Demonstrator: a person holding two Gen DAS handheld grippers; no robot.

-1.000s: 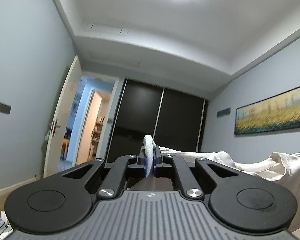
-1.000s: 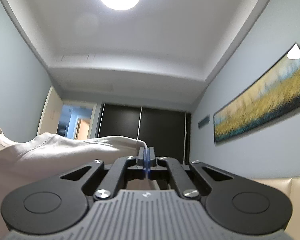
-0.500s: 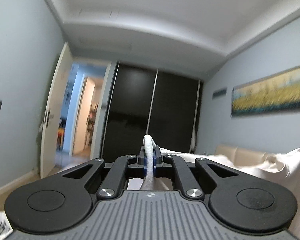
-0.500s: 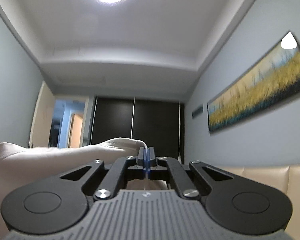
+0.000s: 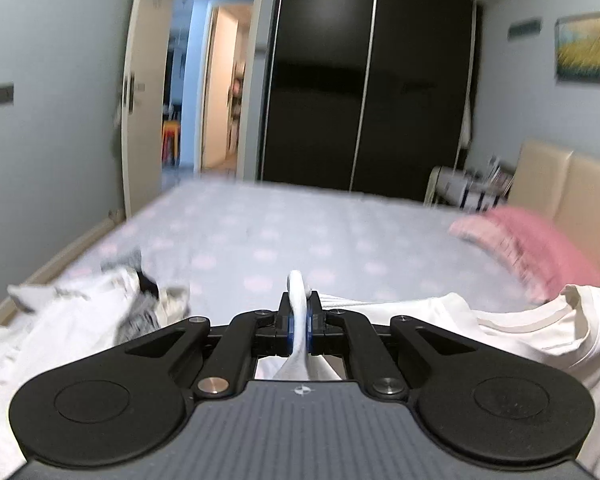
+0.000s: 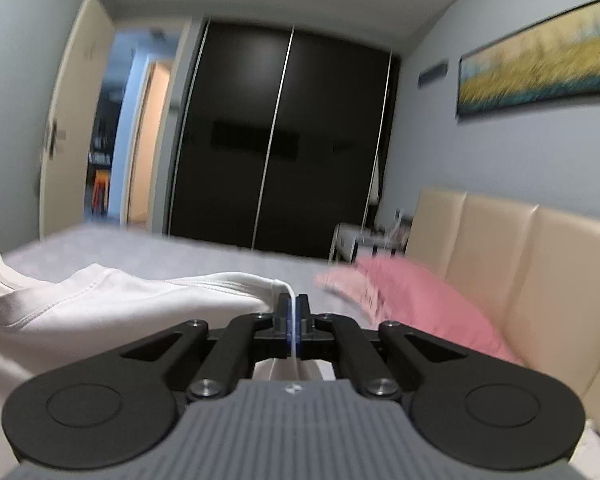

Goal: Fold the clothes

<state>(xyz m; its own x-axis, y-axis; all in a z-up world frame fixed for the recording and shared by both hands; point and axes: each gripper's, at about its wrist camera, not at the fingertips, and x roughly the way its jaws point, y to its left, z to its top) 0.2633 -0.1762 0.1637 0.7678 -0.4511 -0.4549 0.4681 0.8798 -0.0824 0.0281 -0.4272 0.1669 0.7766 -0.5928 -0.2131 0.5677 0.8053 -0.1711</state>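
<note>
The left gripper (image 5: 299, 322) has its jaws clamped on a thick fold of the cream T-shirt (image 5: 520, 328); the right gripper's (image 6: 293, 322) jaws pinch a thin edge of the same shirt (image 6: 100, 304), which stretches between them above the bed (image 5: 300, 236). Crumpled white clothes (image 5: 80, 312) lie near left, and a pink pillow (image 6: 412, 300) lies far right beside the beige headboard (image 6: 520, 248).
</note>
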